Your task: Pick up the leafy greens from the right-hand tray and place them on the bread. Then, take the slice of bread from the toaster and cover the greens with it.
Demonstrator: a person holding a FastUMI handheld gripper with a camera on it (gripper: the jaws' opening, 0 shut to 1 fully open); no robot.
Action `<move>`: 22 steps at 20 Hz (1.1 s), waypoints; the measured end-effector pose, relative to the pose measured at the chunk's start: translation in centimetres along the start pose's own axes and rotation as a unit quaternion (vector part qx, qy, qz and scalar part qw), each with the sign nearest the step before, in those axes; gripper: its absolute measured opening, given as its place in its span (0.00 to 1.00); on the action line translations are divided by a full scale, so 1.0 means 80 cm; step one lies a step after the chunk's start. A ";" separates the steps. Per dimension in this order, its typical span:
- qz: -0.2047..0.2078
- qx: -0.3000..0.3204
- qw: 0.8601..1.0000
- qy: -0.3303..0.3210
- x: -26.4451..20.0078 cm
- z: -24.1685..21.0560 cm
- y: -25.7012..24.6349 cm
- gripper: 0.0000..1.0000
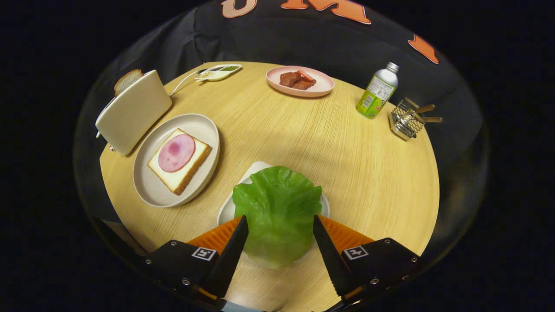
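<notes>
The one camera rides on the claw (pixel 281 225) and looks forward and steeply down along its two fingers, from just above the near edge of the round tabletop (pixel 303 138). It hangs close over the leafy greens (pixel 277 212), yet its wide fisheye takes in the whole tabletop out to the toaster (pixel 132 112) and the bottle (pixel 376 92).

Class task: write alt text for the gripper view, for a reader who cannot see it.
The gripper has open fingers either side of a green lettuce leaf on a small white tray. Beyond, on the round wooden table, are ham-topped bread on a plate and a toaster holding a bread slice.
</notes>
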State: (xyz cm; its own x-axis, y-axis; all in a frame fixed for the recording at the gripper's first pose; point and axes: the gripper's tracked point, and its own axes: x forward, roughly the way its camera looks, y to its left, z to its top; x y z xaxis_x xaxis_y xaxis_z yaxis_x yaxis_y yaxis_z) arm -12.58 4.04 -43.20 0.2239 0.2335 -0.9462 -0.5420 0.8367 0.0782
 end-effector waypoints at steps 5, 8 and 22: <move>0.021 0.004 0.999 0.043 0.026 -0.008 0.010 0.88; 0.028 0.020 0.998 0.048 0.029 -0.006 0.005 0.78; -0.003 0.124 0.991 0.051 0.019 -0.005 0.017 0.02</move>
State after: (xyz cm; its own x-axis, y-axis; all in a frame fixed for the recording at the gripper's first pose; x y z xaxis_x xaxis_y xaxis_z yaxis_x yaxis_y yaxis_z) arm -13.34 5.35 -44.67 0.1374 0.1876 -0.9726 -0.3214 0.9372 0.1354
